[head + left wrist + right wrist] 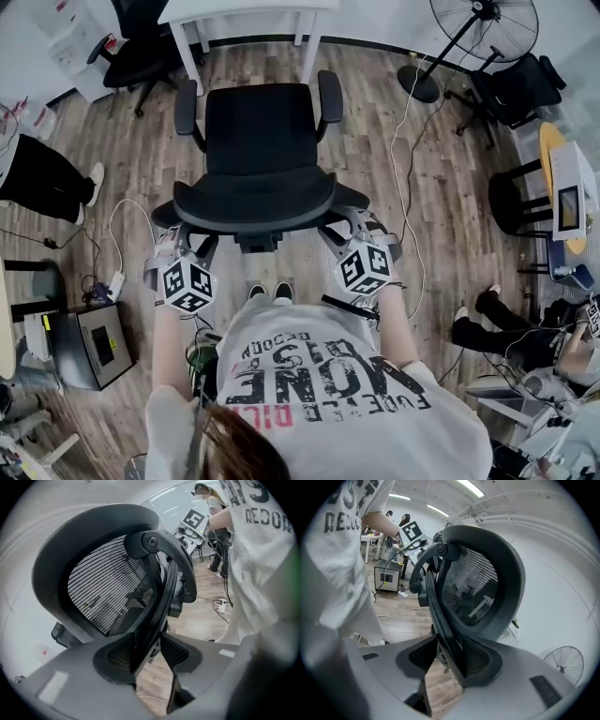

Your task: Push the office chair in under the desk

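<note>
Box: a dark box (89,342) stands on the wood floor (441,159) at far left, well apart from the task.
Second chair: a black one (141,52) sits at upper left, beside the desk's left end.
Left gripper: in the head view the left gripper (183,242) meets the left edge of the backrest (253,202). In its own view, the left gripper (147,653) has the backrest's frame edge running between its jaws, with both pads against it, so it pinches the frame.
Chair: the black chair (258,131) stands on the floor right in front of the person (328,375), its seat facing the desk and its backrest toward the person. The seat's front edge is near the desk legs, with a strip of floor between them. It is not yet under the desk.
Desk: the white desk (244,11) is at the top of the head view, straight ahead of the chair.
Right gripper: the right gripper (349,230) is at the backrest's right edge. In its own view, the right gripper (445,656) clamps the frame edge between its pads.
Cable: a white cable (405,141) trails over the floor to the right of the chair.
Fan: a black pedestal fan (492,28) stands at upper right, well apart from the chair.
</note>
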`<state>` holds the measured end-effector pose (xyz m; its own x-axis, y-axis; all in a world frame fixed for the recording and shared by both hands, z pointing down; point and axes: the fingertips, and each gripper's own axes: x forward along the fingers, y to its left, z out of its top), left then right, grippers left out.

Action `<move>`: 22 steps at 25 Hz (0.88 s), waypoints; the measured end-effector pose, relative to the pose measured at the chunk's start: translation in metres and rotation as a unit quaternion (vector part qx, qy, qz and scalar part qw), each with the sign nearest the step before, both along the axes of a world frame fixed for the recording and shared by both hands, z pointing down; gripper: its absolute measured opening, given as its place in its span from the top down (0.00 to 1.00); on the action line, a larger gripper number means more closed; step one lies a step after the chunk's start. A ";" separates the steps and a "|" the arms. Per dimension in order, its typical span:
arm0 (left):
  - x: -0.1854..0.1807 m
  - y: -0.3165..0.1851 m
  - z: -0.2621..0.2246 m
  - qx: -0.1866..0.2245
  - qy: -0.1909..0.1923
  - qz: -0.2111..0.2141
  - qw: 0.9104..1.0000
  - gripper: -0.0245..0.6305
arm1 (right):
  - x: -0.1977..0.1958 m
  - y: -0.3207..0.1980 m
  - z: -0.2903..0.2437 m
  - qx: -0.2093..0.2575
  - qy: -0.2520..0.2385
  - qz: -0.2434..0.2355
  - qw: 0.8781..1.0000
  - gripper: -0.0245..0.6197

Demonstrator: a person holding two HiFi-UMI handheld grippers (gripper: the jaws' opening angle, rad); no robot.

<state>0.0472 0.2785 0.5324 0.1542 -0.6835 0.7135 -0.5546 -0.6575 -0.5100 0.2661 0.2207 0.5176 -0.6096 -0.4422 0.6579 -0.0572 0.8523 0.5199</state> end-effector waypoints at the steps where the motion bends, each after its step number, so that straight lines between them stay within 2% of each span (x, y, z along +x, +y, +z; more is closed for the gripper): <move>1: 0.002 -0.002 0.001 0.002 0.000 0.000 1.000 0.69 | 0.001 -0.003 0.000 0.000 0.000 -0.001 1.000 0.70; 15: 0.009 -0.019 -0.004 0.029 -0.007 -0.001 1.000 0.69 | 0.008 -0.024 -0.004 0.004 -0.004 -0.011 1.000 0.70; 22: -0.003 -0.033 -0.001 0.012 -0.003 -0.002 1.000 0.69 | -0.003 -0.034 -0.002 0.013 -0.008 -0.004 1.000 0.70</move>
